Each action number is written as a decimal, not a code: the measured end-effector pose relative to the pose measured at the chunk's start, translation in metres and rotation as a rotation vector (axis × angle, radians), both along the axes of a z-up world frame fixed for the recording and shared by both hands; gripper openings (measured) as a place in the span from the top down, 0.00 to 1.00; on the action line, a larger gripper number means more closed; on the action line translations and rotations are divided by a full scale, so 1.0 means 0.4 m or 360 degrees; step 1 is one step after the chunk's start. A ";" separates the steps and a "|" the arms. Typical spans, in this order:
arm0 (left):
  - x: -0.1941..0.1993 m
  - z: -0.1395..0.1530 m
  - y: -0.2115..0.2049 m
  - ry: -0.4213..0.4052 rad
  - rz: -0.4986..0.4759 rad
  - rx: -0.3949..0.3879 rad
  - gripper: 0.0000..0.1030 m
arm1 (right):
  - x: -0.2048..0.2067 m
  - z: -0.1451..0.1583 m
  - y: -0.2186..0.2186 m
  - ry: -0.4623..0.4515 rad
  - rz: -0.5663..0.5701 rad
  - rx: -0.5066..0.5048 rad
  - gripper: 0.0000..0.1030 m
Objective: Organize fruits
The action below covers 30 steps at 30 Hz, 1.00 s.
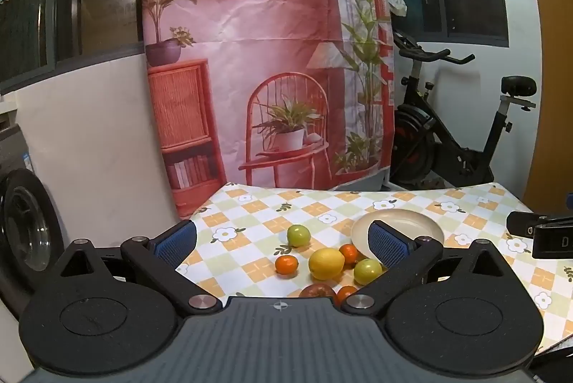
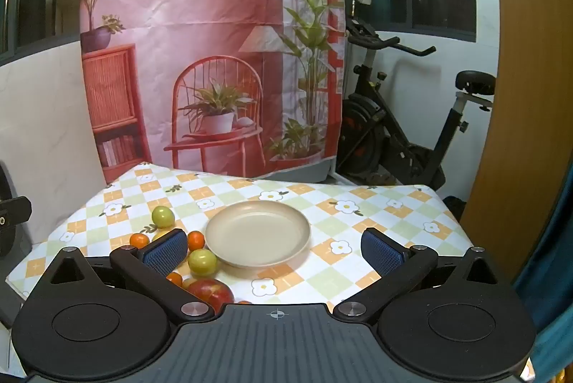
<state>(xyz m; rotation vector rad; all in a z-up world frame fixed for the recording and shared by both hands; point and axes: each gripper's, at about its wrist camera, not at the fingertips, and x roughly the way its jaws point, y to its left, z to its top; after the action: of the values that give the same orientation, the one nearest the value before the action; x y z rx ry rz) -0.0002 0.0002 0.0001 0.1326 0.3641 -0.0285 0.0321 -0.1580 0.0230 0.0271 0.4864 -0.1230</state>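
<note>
Covering the table [image 2: 376, 204] is a checked cloth of orange, pale green and white squares with white daisies. Behind it hangs a wrinkled pink fabric backdrop [image 2: 200, 35] printed with a chair, shelves and potted plants, and a black exercise bike [image 2: 397, 132] stands to the right beneath dark windows. A washing machine door [image 1: 28, 229] shows at the left edge of the left wrist view.

One shallow round beige plate [image 2: 258, 232] sits near the table's middle and holds nothing. All the fruit lies on the cloth just left of it: two green apples, the far one [image 2: 163, 216] apart from the rest and the near one [image 2: 202, 262] just beside the plate's rim; one yellow lemon [image 1: 326, 263]; one red apple [image 2: 210, 291] nearest the cameras; and at least three small orange tangerines [image 1: 286, 265], others possibly hidden.

Both the left hand-held gripper [image 1: 283, 241] and the right hand-held gripper [image 2: 274, 250] hover with jaws spread wide, gripping nothing.
</note>
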 end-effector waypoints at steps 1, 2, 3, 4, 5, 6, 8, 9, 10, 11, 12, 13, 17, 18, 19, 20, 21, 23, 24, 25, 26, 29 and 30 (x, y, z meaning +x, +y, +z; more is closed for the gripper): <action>0.001 0.000 0.000 0.0009 0.0003 -0.0001 0.00 | 0.000 0.000 0.000 0.0000 0.0000 0.0003 0.00; 0.001 0.000 0.000 0.0009 0.0003 0.0001 0.00 | 0.000 0.000 0.000 0.0001 0.0000 0.0003 0.00; 0.000 0.000 0.001 0.0009 0.0003 0.0002 0.00 | 0.000 0.001 -0.001 0.0001 0.0001 0.0003 0.00; 0.000 0.000 0.001 0.0008 0.0005 0.0004 0.00 | 0.000 0.001 -0.001 0.0001 0.0001 0.0002 0.00; 0.001 0.000 0.000 0.0015 0.0005 0.0006 0.00 | 0.000 0.001 -0.001 0.0001 0.0001 0.0003 0.00; 0.001 0.000 0.001 0.0014 0.0007 0.0007 0.00 | 0.001 0.001 -0.002 0.0001 0.0001 0.0004 0.00; -0.001 -0.002 -0.008 0.0013 0.0008 0.0006 0.00 | 0.001 0.001 -0.004 0.0002 0.0001 0.0006 0.00; -0.002 -0.002 -0.010 0.0013 0.0011 0.0007 0.00 | 0.000 0.002 -0.001 0.0000 0.0000 -0.0002 0.00; 0.001 -0.004 -0.013 0.0014 0.0011 0.0007 0.00 | 0.000 0.003 -0.001 0.0000 0.0000 -0.0002 0.00; 0.000 -0.004 -0.015 0.0013 0.0012 0.0007 0.00 | 0.000 0.002 -0.001 0.0001 0.0000 -0.0003 0.00; 0.001 -0.003 -0.008 0.0016 0.0006 0.0002 0.00 | 0.000 0.002 0.000 0.0000 0.0000 -0.0003 0.00; 0.001 -0.003 -0.009 0.0015 0.0006 0.0002 0.00 | -0.001 0.003 0.000 -0.0001 0.0000 -0.0004 0.00; -0.001 -0.003 -0.018 0.0006 0.0004 0.0005 0.00 | 0.000 0.002 -0.001 0.0001 0.0000 -0.0002 0.00; -0.004 -0.003 -0.007 0.0004 0.0002 -0.0004 0.00 | 0.000 0.002 -0.001 0.0001 0.0000 -0.0002 0.00; -0.004 -0.003 -0.006 0.0004 0.0002 -0.0005 0.00 | -0.001 0.002 -0.001 0.0001 0.0000 -0.0003 0.00; -0.005 -0.003 -0.004 0.0005 -0.0001 -0.0008 0.00 | -0.001 0.002 -0.001 0.0001 0.0000 -0.0003 0.00; -0.004 -0.004 -0.004 0.0006 -0.0002 -0.0006 0.00 | -0.001 0.002 -0.001 0.0001 0.0000 -0.0004 0.00; -0.004 -0.003 -0.005 0.0008 -0.0003 -0.0006 0.00 | -0.001 0.002 -0.001 0.0001 0.0000 -0.0004 0.00; -0.006 -0.001 -0.004 0.0008 -0.0003 -0.0006 0.00 | -0.001 0.002 -0.002 0.0001 0.0000 -0.0004 0.00; -0.006 -0.001 -0.004 0.0008 -0.0002 -0.0006 0.00 | -0.001 0.002 -0.002 0.0000 0.0000 -0.0005 0.00; -0.006 -0.001 -0.004 0.0008 -0.0002 -0.0005 0.00 | -0.001 0.002 -0.002 0.0001 0.0000 -0.0005 0.00; -0.005 -0.001 -0.004 0.0008 -0.0001 -0.0005 0.00 | -0.001 0.002 -0.002 0.0001 0.0000 -0.0005 0.00; -0.005 -0.001 -0.004 0.0009 0.0000 -0.0005 0.00 | -0.001 0.002 -0.002 0.0002 0.0000 -0.0005 0.00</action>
<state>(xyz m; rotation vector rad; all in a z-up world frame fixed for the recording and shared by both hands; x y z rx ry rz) -0.0022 -0.0014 -0.0003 0.1297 0.3693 -0.0296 0.0316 -0.1590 0.0239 0.0238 0.4872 -0.1241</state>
